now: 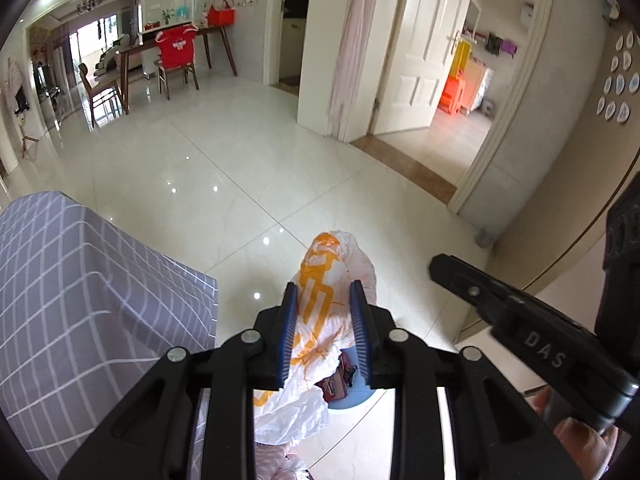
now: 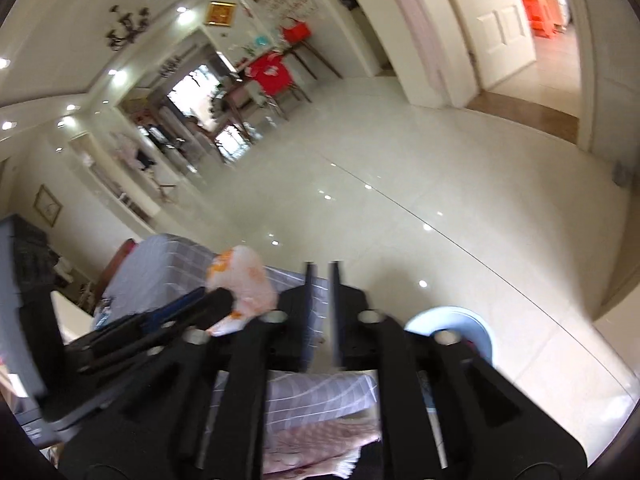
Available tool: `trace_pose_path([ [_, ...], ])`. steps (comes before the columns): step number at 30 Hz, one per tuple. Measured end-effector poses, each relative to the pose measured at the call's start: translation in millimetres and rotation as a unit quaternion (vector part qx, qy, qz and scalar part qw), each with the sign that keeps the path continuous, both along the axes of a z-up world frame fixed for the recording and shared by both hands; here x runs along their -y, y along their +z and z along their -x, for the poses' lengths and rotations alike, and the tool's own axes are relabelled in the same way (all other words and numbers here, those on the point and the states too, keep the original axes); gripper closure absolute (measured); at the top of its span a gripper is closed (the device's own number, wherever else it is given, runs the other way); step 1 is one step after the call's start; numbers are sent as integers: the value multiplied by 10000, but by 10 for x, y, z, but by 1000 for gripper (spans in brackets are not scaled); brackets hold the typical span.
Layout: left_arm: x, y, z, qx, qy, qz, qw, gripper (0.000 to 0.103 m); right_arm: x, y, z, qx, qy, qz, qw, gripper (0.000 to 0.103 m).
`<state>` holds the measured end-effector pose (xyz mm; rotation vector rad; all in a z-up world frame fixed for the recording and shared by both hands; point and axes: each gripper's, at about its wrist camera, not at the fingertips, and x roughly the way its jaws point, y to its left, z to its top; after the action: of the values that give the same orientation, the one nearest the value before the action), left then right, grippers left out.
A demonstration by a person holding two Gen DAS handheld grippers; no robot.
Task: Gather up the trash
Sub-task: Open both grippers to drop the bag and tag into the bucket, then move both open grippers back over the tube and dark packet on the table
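Observation:
A crumpled white and orange plastic bag (image 1: 320, 276) sits between the blue pads (image 1: 289, 332) of my left gripper (image 1: 323, 286), which is shut on it. Under the bag stands a light blue bin (image 1: 352, 400) on the floor, with a red packet (image 1: 334, 386) inside. In the left wrist view, one black finger (image 1: 500, 312) of my right gripper reaches in from the right, apart from the bag. In the blurred right wrist view, my right gripper (image 2: 322, 266) is open with nothing between its fingers. There the left gripper (image 2: 218, 300) holds the bag (image 2: 244, 280) at the left, and the bin (image 2: 452, 318) lies at the right.
A grey checked cloth (image 1: 80, 300) covers furniture at the left, also visible as the grey cloth (image 2: 160, 272). Glossy tile floor (image 1: 240, 168) stretches ahead. A white door (image 1: 420, 48) stands open at the right by a doorway with orange stools (image 1: 452, 92). A dining table and chairs (image 1: 176, 60) stand far off.

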<state>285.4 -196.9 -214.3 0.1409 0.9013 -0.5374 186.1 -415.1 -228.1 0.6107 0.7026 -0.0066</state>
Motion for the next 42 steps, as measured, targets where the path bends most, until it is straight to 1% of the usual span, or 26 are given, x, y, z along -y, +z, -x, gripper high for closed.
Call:
trace_pose_path([
  [1,34,-44,-9,-33,-18,-31,10000,77,46,-51,5,-34,-49,-33,10000,52],
  [6,162,-207,-16,-141,-96,-141,9998,77,126,-178,76,-116,-94,22,9999,52],
  [11,210,-284,18,-181,-162,-195,9995,77,140,-84,144,-24,-241,184,9995,52],
  [17,259,-283,-1,-201,-197,-189,9994,77,163,54,206,81,-354,242,9990,48],
  [20,255,-282,-12,-200,-231,-185,9994,77,142,96,240,123,-449,392,9981,45],
  [30,423,-293,28,-195,-369,-157,9990,77,269,67,388,215,-762,534,9954,44],
  [34,533,-263,43,-185,-439,-83,9988,75,320,122,477,386,-931,544,9934,44],
  [35,547,-246,57,-155,-448,-39,9989,73,339,152,514,474,-1013,547,9922,44],
  [37,574,-197,75,-66,-419,11,9991,56,373,194,581,622,-1143,553,9899,43],
  [38,591,-183,90,-16,-392,36,9992,35,390,206,607,673,-1186,564,9890,42],
  [39,579,-157,104,62,-353,88,9993,26,398,229,635,731,-1244,595,9877,42],
  [42,555,-119,123,74,-326,157,9993,25,414,263,661,760,-1291,650,9866,41],
])
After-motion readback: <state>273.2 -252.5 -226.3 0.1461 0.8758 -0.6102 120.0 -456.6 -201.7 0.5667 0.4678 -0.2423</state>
